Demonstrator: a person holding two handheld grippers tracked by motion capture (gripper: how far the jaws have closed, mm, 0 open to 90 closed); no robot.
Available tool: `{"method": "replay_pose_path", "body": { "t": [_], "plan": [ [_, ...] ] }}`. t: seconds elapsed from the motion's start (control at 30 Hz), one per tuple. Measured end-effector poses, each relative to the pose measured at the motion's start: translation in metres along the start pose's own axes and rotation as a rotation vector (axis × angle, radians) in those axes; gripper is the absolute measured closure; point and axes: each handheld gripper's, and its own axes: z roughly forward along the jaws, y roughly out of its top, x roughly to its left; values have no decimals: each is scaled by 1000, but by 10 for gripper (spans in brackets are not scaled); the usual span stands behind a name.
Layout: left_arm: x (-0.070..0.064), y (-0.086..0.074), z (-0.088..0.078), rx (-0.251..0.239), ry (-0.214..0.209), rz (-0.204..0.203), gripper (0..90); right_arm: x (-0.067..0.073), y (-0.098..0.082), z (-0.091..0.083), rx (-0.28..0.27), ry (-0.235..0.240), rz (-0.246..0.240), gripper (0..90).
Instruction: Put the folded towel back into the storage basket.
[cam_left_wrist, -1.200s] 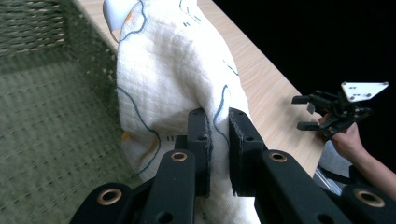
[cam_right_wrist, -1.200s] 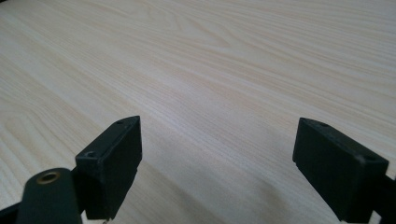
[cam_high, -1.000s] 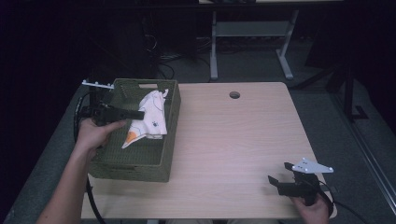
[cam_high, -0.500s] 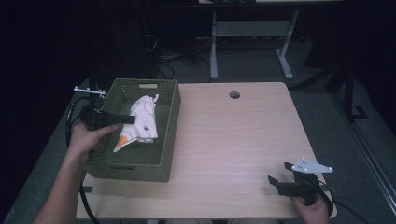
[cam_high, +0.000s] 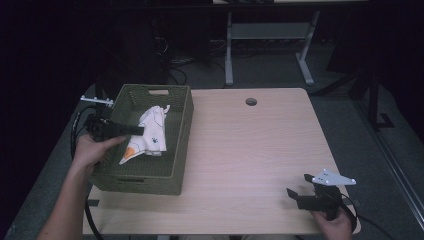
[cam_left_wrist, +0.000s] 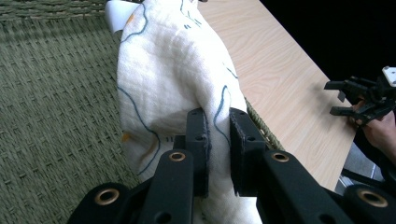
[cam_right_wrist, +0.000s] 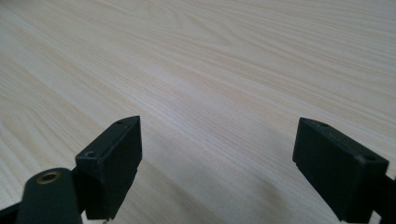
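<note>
Nearest to me in the high view, my right tool (cam_high: 300, 196) sits at about five o'clock on the tabletop (cam_high: 250, 150), close to the near edge, its jaws spread wide and holding nothing. The right gripper view confirms it: the two black pads stand far apart over bare pale wood grain, which the overhead picture is too small to settle.

Farther in, at about nine o'clock, my left tool (cam_high: 135, 130) reaches into the green woven basket (cam_high: 182, 135) from its left wall. From above I see only the dark jaw lying level over the white cloth (cam_high: 150, 135). The left gripper view gives what that misses: the jaws are clenched on a fold of the white cloth (cam_left_wrist: 177, 84), the fabric pinched between the two pads and hanging from them. Its thin blue line print and an orange patch show here, and the basket's woven floor (cam_left_wrist: 51, 107) lies beneath and to the left.

The basket stands on the left part of the tabletop, its long side running near to far. The cloth is the one thing I see in it, bunched toward the right wall.

Past the basket's rim in the left gripper view, at about three o'clock, my other hand (cam_left_wrist: 380, 133) appears with its spread tool.
</note>
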Motion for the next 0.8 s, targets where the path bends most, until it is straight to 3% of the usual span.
{"method": "replay_pose_path", "body": {
  "t": [0.3,0.8],
  "plan": [
    [5,-1,4,18,3,3,793,0,0,2,5,3,2,153],
    [11,-3,12,59,44,11,806,1,0,2,5,3,-3,153]
  ]
}}
